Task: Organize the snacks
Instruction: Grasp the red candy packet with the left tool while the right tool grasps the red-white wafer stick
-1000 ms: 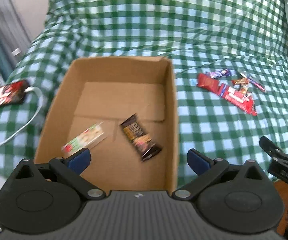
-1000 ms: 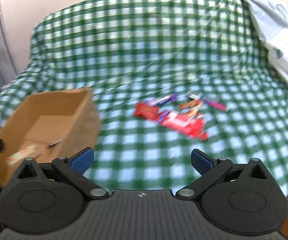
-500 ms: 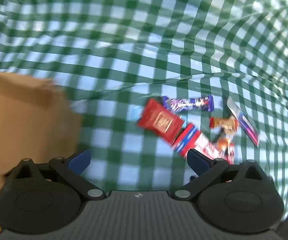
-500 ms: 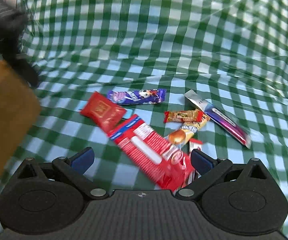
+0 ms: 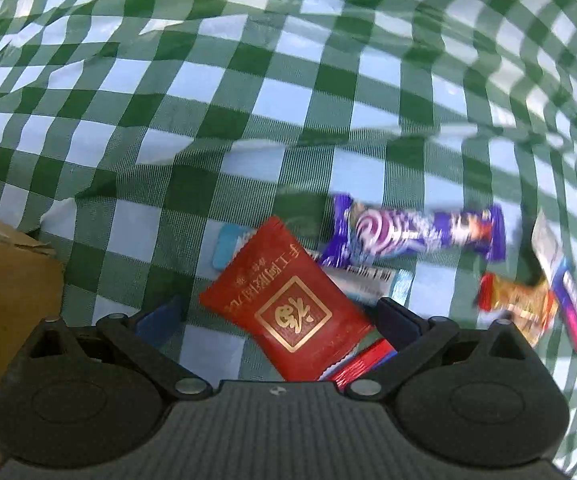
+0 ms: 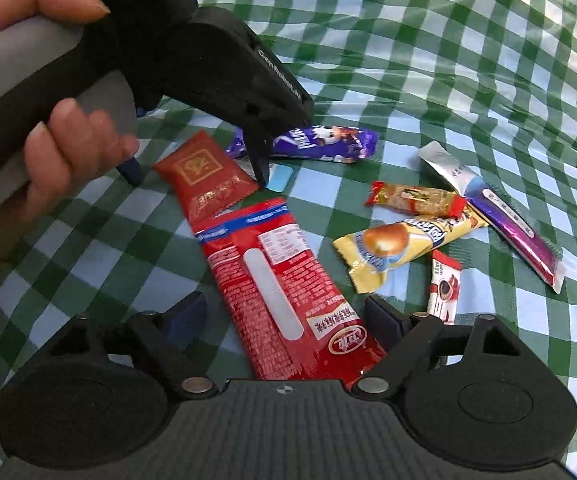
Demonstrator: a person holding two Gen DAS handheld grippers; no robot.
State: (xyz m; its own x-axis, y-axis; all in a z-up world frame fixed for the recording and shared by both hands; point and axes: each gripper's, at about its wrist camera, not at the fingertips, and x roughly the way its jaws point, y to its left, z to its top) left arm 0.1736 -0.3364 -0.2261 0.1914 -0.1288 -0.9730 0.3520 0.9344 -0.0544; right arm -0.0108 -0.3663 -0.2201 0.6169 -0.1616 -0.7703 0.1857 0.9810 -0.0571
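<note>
Snacks lie scattered on a green-and-white checked cloth [image 6: 468, 80]. A small red packet [image 5: 288, 304] with gold Chinese characters and a gold square emblem sits between the spread fingers of the left gripper [image 5: 276, 320], whose jaws stand wide on either side of it without pinching it. In the right wrist view the same red packet [image 6: 204, 180] lies under that gripper's black fingertips, while the left hand [image 6: 48, 120] clasps its grey handle. Beyond it lies a purple bar [image 5: 412, 232] with a white swirl; its lettering is too blurred to read. A pale blue strip [image 5: 226, 246] with a barcode peeks out beneath the red packet.

Nearer the right gripper [image 6: 284, 320], also wide open and holding nothing, a long red wrapper [image 6: 280, 296] with a blue band, a clear window and white Chinese print runs between the fingers. To its right lie a yellow wrapper [image 6: 400, 248] picturing a round bun, a small orange-and-red bar [image 6: 416, 198], a slim red-and-white sachet [image 6: 442, 288] and a silver-to-purple stick pack [image 6: 496, 212]. A cardboard box [image 5: 4, 300] stands at the left edge of the left wrist view.
</note>
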